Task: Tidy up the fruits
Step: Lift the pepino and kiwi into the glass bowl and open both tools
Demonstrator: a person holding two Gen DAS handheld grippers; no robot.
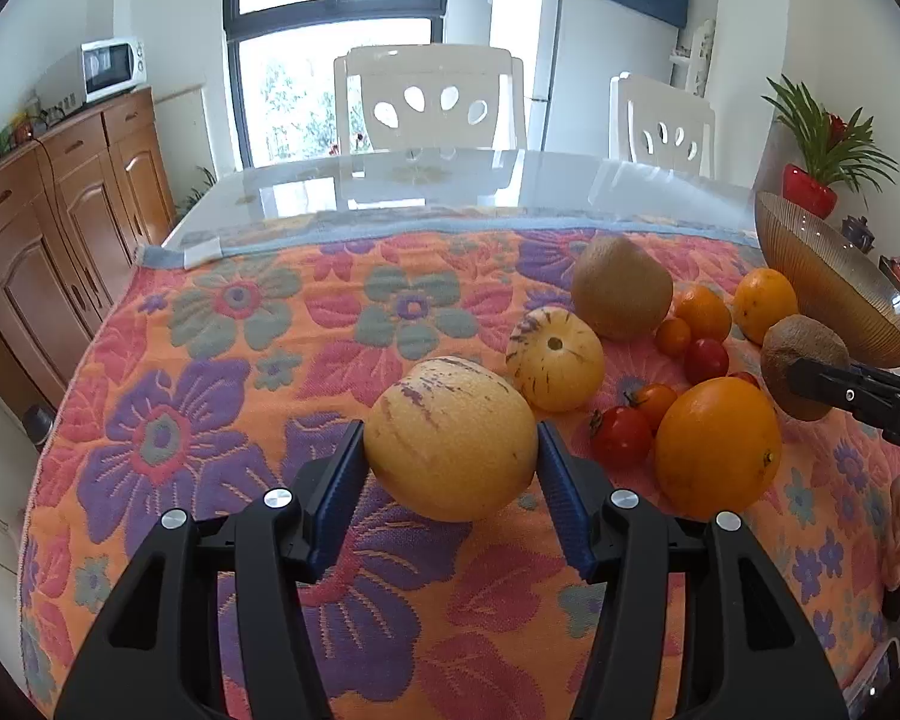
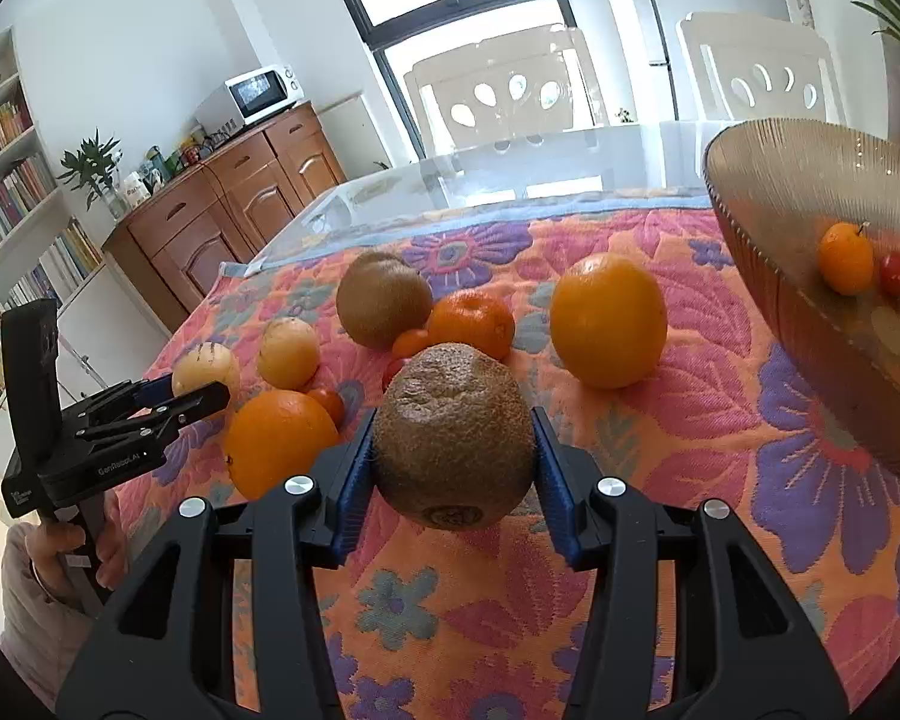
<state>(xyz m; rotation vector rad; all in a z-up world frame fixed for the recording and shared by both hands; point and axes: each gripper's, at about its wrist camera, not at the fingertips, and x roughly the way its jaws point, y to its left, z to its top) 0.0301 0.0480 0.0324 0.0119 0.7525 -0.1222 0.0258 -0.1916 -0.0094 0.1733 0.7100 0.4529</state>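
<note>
A: What does the left gripper [image 1: 450, 468] hold?

B: Its blue-padded jaws are clamped on a pale yellow, purple-streaked oval melon [image 1: 453, 438], one pad on each side. The melon's long axis runs roughly left to right between the pads, and it sits just over the orange, pink and purple flowered cloth [image 1: 210, 396].

A: And the right gripper [image 2: 453, 468]?

B: It is clamped on a brown fuzzy kiwi [image 2: 455, 435], pads on its left and right flanks. The kiwi's long axis runs near to far, along the fingers, with a round sticker on its lower near end. Whether it touches the cloth I cannot tell.

A: How are the hands posed?

B: In the right wrist view a hand [image 2: 69, 546] grips the left tool's upright black handle at the near left, with the fingers pointing right, toward the fruit. The right tool comes in from the far right in the left wrist view, pointing left.

A: What lies around them?

B: Just right of the melon is a large orange [image 1: 717, 447], with small red cherry tomatoes [image 1: 621, 435] beside it. Behind the melon sits a second streaked yellow melon [image 1: 555, 360], stem scar facing the camera. Farther off are a second brown kiwi [image 1: 621, 288], a small tangerine [image 1: 703, 312] and another orange [image 1: 765, 305].

A: And the bowl?

B: A ribbed amber glass bowl [image 2: 750, 192] stands at the far right, holding a small orange fruit [image 2: 846, 258] and a red cherry tomato [image 2: 895, 273] side by side.
</note>
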